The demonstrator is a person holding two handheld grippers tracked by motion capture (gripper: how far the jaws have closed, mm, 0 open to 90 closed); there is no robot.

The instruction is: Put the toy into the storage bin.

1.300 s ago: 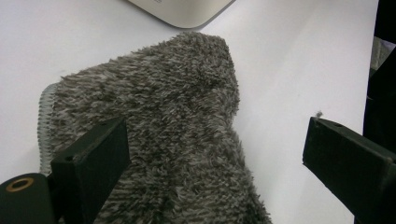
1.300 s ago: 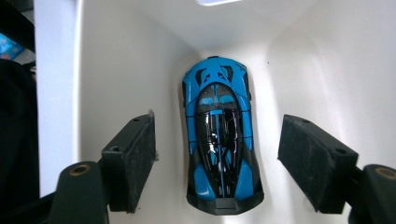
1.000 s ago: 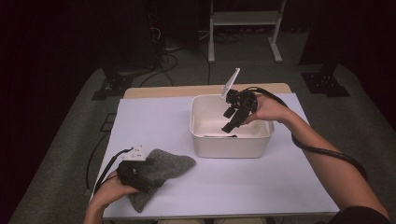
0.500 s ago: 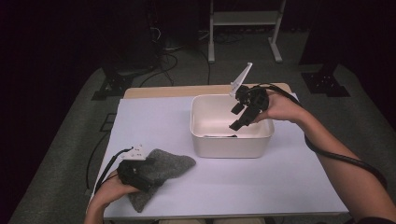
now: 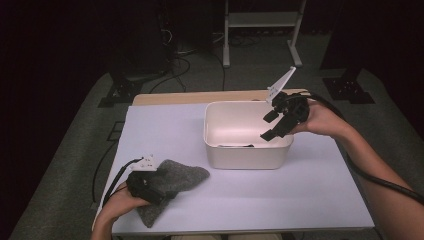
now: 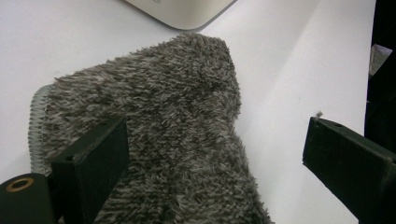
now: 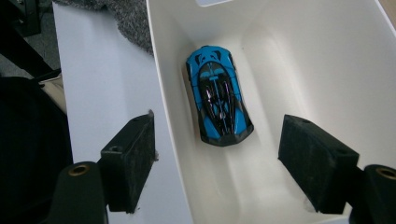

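My right tongs (image 5: 270,125) hang over the right end of the white bin (image 5: 220,150), jaws spread wide with nothing between them. A second ago they sat lower, over the bin's middle; since then they have drawn back toward the right rim and lifted a little, the grey plate on top now tilting up past the far edge. In the right gripper view the blue and black toy car (image 7: 218,95) lies on the bin floor, close along one long wall, well below the open jaws and touching neither. My left tongs (image 5: 147,184) rest on the grey fuzzy cloth (image 5: 175,180) at the desk's (image 5: 260,200) near left corner, same spot as before; the cloth has not shifted either. In the left gripper view those jaws stand apart, one laid against the pile of the cloth (image 6: 177,116), the other out over bare desk, so not clamped on it. The cloth lies just beside the bin's near left corner, not touching it.
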